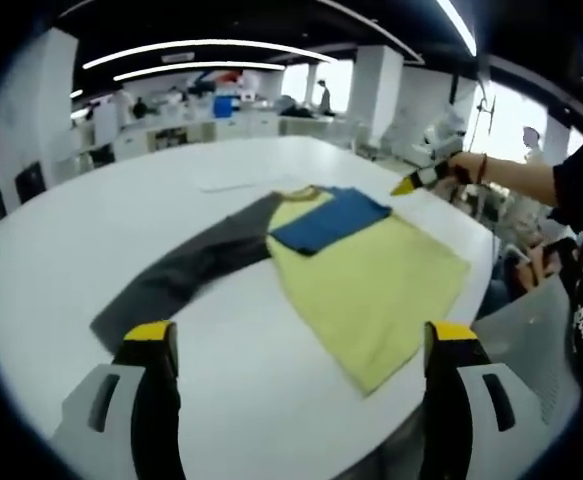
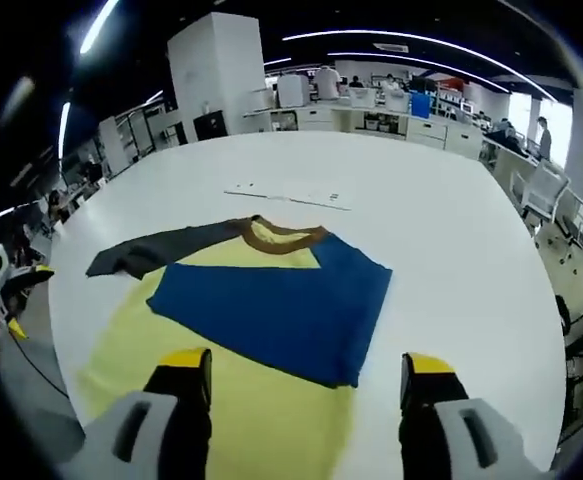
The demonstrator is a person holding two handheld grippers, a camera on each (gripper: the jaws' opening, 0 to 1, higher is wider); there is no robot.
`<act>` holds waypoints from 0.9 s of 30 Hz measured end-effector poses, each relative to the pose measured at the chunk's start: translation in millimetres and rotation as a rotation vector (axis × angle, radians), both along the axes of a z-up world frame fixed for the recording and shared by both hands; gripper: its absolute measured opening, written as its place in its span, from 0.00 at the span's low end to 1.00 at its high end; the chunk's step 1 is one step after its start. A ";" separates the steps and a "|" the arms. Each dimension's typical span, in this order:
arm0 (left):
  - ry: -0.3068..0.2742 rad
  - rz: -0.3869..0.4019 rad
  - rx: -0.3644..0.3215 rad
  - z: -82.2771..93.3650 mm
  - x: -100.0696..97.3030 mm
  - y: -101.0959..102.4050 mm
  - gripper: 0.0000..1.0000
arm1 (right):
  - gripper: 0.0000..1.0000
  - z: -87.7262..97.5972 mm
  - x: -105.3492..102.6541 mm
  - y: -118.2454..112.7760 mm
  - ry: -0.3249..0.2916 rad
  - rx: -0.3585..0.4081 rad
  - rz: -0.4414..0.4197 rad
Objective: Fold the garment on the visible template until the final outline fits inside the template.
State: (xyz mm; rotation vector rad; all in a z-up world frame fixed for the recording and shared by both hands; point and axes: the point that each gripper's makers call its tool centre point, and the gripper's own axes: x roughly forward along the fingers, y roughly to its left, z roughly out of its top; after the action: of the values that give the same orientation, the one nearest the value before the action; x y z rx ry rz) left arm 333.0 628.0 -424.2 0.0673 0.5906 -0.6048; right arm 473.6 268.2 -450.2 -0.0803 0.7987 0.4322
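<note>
Shirt: yellow shirt [image 2: 221, 400] lying flat on the white table [image 2: 451, 230], brown collar [image 2: 281, 235] pointing away from the right gripper.
Blue sleeve: the blue sleeve [image 2: 281, 310] is already folded in across the shirt's chest, so I'd call one fold done.
Grey sleeve: the grey sleeve [image 1: 186, 270] is stretched straight out from the shirt onto bare table, not folded in yet.
Template: can't make out a clear outline under the shirt. There are some white sheets [image 2: 291, 192] beyond the collar, well apart from the shirt, and I can't tell what they are.
Left gripper: left gripper [image 1: 301, 345] has its jaws spread wide with nothing in them, and sits off the shirt's hem side.
Right gripper: right gripper [image 2: 306, 370] is also wide open and empty, hanging over the yellow body just short of the blue sleeve.
Risk: grabbing the grey sleeve by one layer could drag the whole shirt and undo the blue fold. The hem also sits near the table edge, so a hard pull might slide it off.
</note>
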 end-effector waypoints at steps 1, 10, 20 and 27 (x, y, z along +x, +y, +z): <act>-0.002 0.000 0.002 0.4 0.7 0.7 0.99 | 0.80 2.8 -2.6 2.1 -0.003 0.006 0.010; -0.026 0.034 -0.002 6.9 14.8 15.1 0.99 | 0.92 29.9 -28.2 23.7 -0.043 0.048 0.076; -0.033 0.129 -0.011 6.0 30.6 35.8 0.98 | 0.99 50.5 -58.0 38.9 -0.101 0.114 0.154; -0.018 0.227 -0.015 -1.2 41.0 57.5 0.95 | 0.99 66.2 -80.5 41.2 -0.155 0.134 0.197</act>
State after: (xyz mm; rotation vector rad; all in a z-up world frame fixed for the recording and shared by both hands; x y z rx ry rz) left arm 374.0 685.5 -425.4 -0.0087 0.5676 -0.3878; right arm 393.1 309.4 -384.0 -0.0672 0.6094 0.6564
